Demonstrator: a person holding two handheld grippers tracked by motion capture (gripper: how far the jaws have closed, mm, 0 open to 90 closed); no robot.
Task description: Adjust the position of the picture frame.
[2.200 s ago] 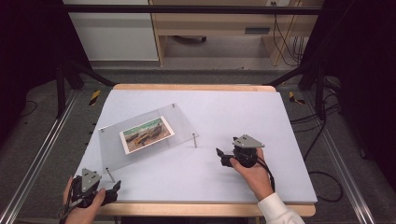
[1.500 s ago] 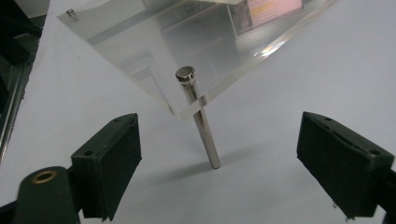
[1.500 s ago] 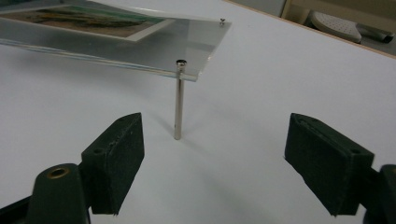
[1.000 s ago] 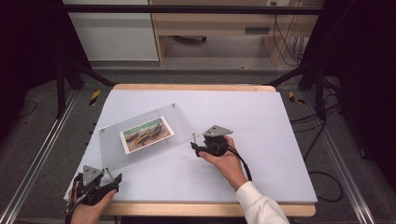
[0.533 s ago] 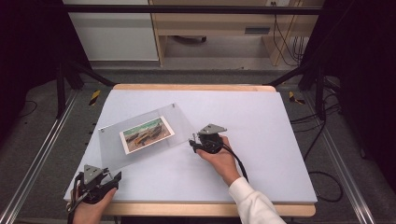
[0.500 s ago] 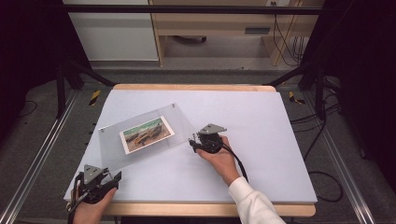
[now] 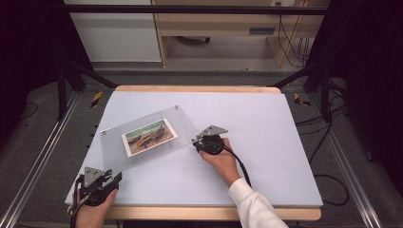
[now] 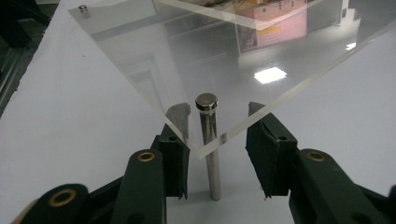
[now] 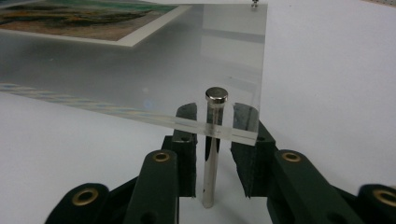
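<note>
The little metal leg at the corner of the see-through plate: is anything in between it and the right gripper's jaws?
No. The metal leg stands between the right gripper jaws with only open gaps either side. The jaws have just been closing but do not yet press on it. The clear plate corner sits above them, not in the way.

Clear acrylic plate (image 7: 142, 137), silver posts (image 8: 208, 140)

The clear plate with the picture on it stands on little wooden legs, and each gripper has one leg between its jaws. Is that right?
Almost. The legs are shiny metal, not wood. The left gripper view shows a silver leg with a round cap under the corner of the clear plate. The rest holds: the left gripper and the right gripper each have one leg between their jaws, which have just been closing.
</note>
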